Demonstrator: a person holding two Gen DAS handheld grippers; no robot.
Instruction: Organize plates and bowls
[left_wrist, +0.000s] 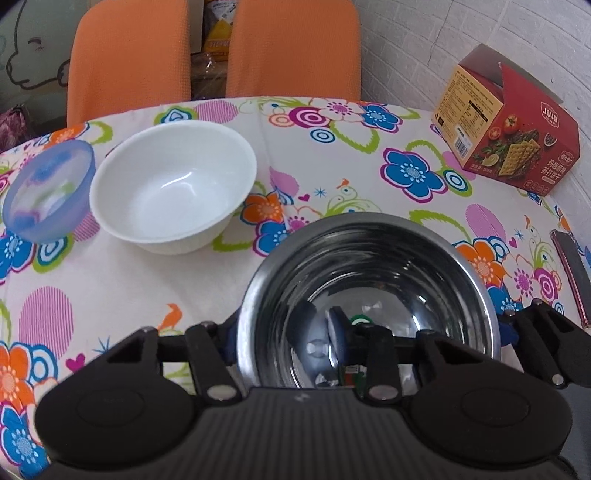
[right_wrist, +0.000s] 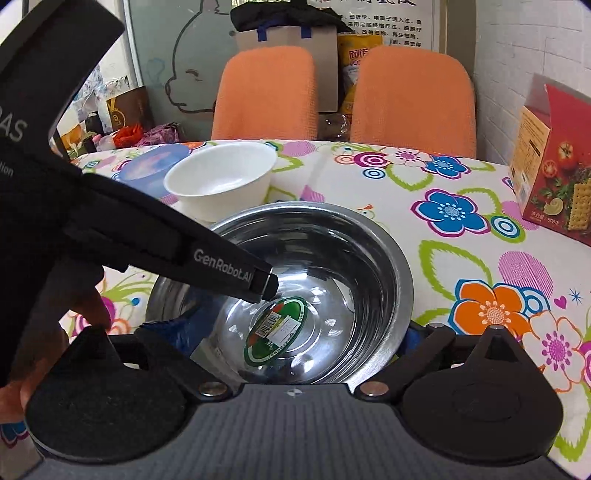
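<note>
A steel bowl (left_wrist: 369, 266) (right_wrist: 295, 258) with a green sticker (right_wrist: 277, 332) on its bottom sits low in both views. My left gripper (left_wrist: 284, 338) is shut on its left wall, one blue pad outside the rim and the other finger (right_wrist: 258, 284) inside. My right gripper (right_wrist: 288, 332) is wide open, its pads at either side of the bowl's near part. I cannot tell whether the steel bowl rests on the table. A white bowl (left_wrist: 173, 184) (right_wrist: 221, 181) stands at the back left, with a blue see-through bowl (left_wrist: 48, 192) (right_wrist: 155, 166) beside it.
The flowered tablecloth (left_wrist: 110, 280) covers a round table. A red cracker box (left_wrist: 509, 136) (right_wrist: 554, 166) stands at the back right by the wall. A dark phone (left_wrist: 572, 273) lies at the right edge. Two orange chairs (right_wrist: 266, 92) stand behind. A person's hand (right_wrist: 88, 306) holds the left gripper.
</note>
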